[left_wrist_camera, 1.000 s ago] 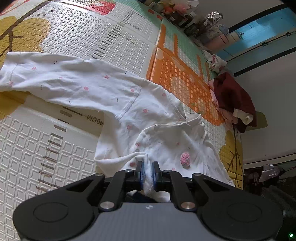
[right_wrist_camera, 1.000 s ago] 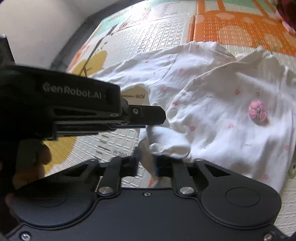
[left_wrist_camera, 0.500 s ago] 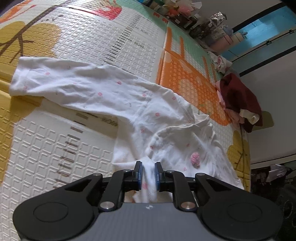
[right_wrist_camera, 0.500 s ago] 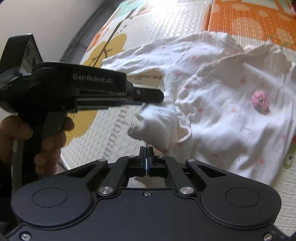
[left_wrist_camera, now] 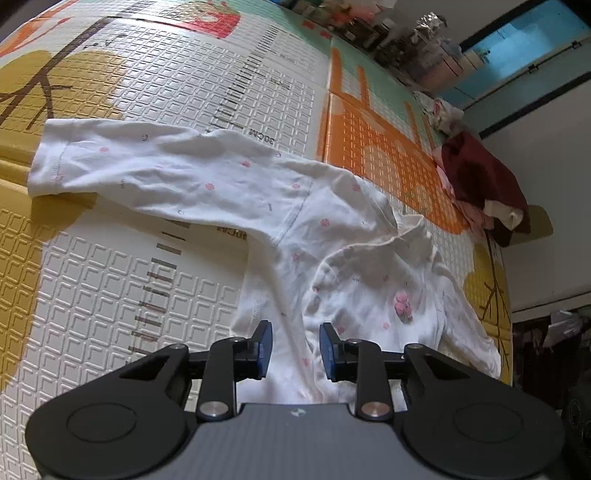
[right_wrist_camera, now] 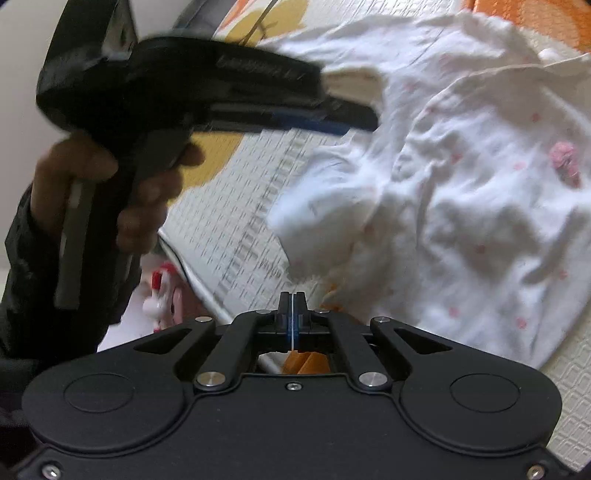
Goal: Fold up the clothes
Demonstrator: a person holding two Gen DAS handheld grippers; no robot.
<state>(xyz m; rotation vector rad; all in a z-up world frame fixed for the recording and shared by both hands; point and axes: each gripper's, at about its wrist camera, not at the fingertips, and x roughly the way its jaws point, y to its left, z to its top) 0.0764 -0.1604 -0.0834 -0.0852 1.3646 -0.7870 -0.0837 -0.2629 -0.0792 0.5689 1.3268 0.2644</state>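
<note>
A white baby garment (left_wrist_camera: 303, 236) with small pink flowers and a pink pom-pom lies crumpled on the play mat (left_wrist_camera: 92, 280), one long sleeve stretched out to the left. My left gripper (left_wrist_camera: 295, 349) is open just above the garment's near edge, holding nothing. In the right wrist view the garment (right_wrist_camera: 461, 206) lies ahead and to the right, and the left gripper (right_wrist_camera: 347, 123) shows over it, blurred. My right gripper (right_wrist_camera: 292, 314) is shut and empty, short of the cloth.
A pile of dark red and pink clothes (left_wrist_camera: 480, 184) lies at the mat's far right edge. Cluttered items line the far wall (left_wrist_camera: 369, 22). The mat's near edge and a small red-and-white toy (right_wrist_camera: 162, 295) on the floor show at lower left in the right wrist view.
My left gripper has opened and let go of the garment's edge, and pulled back. My right gripper closed empty and drew back from the cloth.
</note>
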